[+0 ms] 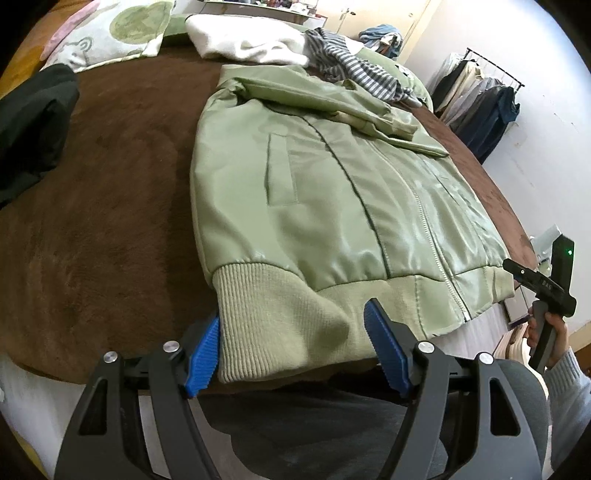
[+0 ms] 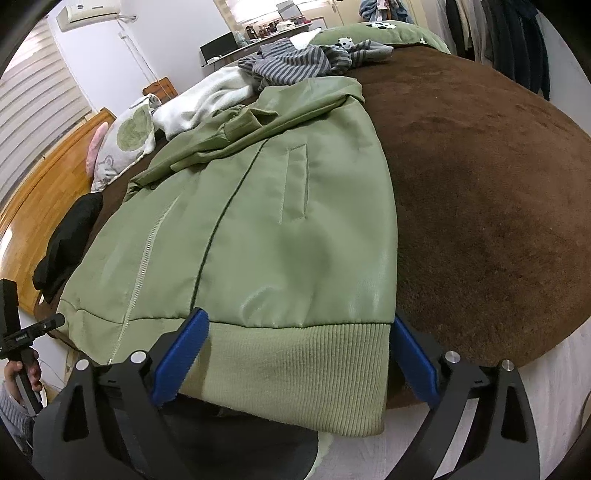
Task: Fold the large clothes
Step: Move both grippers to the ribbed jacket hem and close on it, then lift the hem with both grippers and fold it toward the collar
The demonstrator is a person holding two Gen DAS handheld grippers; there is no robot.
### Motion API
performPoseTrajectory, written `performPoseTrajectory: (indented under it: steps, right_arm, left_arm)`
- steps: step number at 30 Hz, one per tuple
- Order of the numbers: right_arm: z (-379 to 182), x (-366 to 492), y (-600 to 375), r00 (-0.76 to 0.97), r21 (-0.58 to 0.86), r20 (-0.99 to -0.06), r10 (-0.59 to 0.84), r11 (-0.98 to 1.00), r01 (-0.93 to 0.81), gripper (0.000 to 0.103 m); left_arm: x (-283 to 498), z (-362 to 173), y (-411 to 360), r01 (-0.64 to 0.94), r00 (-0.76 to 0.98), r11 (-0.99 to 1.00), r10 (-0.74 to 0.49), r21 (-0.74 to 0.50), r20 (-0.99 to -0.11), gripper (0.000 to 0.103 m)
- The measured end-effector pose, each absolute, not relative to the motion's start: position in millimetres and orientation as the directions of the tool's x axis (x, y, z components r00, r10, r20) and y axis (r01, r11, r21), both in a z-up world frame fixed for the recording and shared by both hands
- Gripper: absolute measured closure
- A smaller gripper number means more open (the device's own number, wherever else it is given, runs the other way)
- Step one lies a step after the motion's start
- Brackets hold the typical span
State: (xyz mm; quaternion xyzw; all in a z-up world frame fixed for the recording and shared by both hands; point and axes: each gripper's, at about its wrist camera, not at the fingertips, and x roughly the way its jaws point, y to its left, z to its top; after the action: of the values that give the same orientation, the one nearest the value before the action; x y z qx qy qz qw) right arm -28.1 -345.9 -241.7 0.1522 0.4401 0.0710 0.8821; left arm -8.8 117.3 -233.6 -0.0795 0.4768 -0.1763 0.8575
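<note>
**Both tongs straddling the jacket hem, nothing clamped**

My left gripper (image 1: 291, 350) angles down at the near edge of the bed. Its blue pads stand apart with the left corner of the ribbed hem (image 1: 280, 325) between them; the left pad (image 1: 203, 354) lies against the corner's edge, the right pad sits on top of the knit, no pinch. My right gripper (image 2: 295, 358) points down likewise, jaws wide, the right corner of the same hem between the pads, not squeezed. My right hand (image 1: 546, 332) grips its handle off the bed's right side.

The green jacket (image 1: 332, 184) lies flat, front up and zipped, on the brown blanket (image 1: 110, 221), hem hanging over the near edge, sleeves folded across the chest.

Surroundings: black garment (image 1: 33, 125) to the left, white fleece (image 1: 243, 40) and striped garment (image 1: 351, 66) beyond the collar, patterned pillow (image 1: 110, 33), clothes rack (image 1: 480, 99) by the wall.

Hidden: the hem's underside and the collar, partly under the sleeves.
</note>
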Motion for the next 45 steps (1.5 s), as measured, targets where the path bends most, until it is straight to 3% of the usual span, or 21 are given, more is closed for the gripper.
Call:
performPoseTrajectory:
  steps: [5, 8, 10, 13, 22, 31, 35, 45]
  right_arm:
    - [-250, -24, -350, 0.565, 0.265, -0.804, 0.184, 0.962, 0.064, 0.015]
    - [-250, -25, -349, 0.566, 0.267, -0.803, 0.185, 0.962, 0.063, 0.018]
    - [-247, -25, -344, 0.568, 0.254, -0.803, 0.180, 0.966, 0.053, 0.031]
    - [-240, -29, -344, 0.581, 0.240, -0.796, 0.167, 0.969, 0.050, 0.051]
    - [-233, -22, -335, 0.556, 0.205, -0.816, 0.159, 0.978, 0.021, 0.089]
    - [-223, -29, -331, 0.567, 0.188, -0.814, 0.123, 0.981, 0.056, 0.092]
    - [-204, -41, -329, 0.600, 0.205, -0.788, 0.139, 0.978, 0.042, 0.092]
    - [-160, -105, -302, 0.579, 0.213, -0.795, 0.182, 0.977, -0.014, 0.092]
  left_arm:
    - [-5, -240, 117, 0.220, 0.464, 0.923, -0.383, -0.315, -0.799, 0.033]
    - [-5, -241, 118, 0.210, 0.465, 0.923, -0.385, -0.323, -0.797, 0.042]
    - [-5, -239, 120, 0.201, 0.471, 0.922, -0.388, -0.332, -0.792, 0.059]
    - [-5, -235, 124, 0.201, 0.481, 0.915, -0.402, -0.349, -0.779, 0.071]
    - [0, -229, 112, 0.235, 0.478, 0.918, -0.396, -0.320, -0.784, 0.092]
    - [5, -230, 113, 0.194, 0.427, 0.951, -0.303, -0.241, -0.852, 0.095]
    - [6, -222, 128, 0.192, 0.362, 0.936, -0.348, -0.296, -0.865, 0.095]
    - [-18, -190, 163, 0.223, 0.333, 0.934, -0.342, -0.279, -0.879, 0.095]
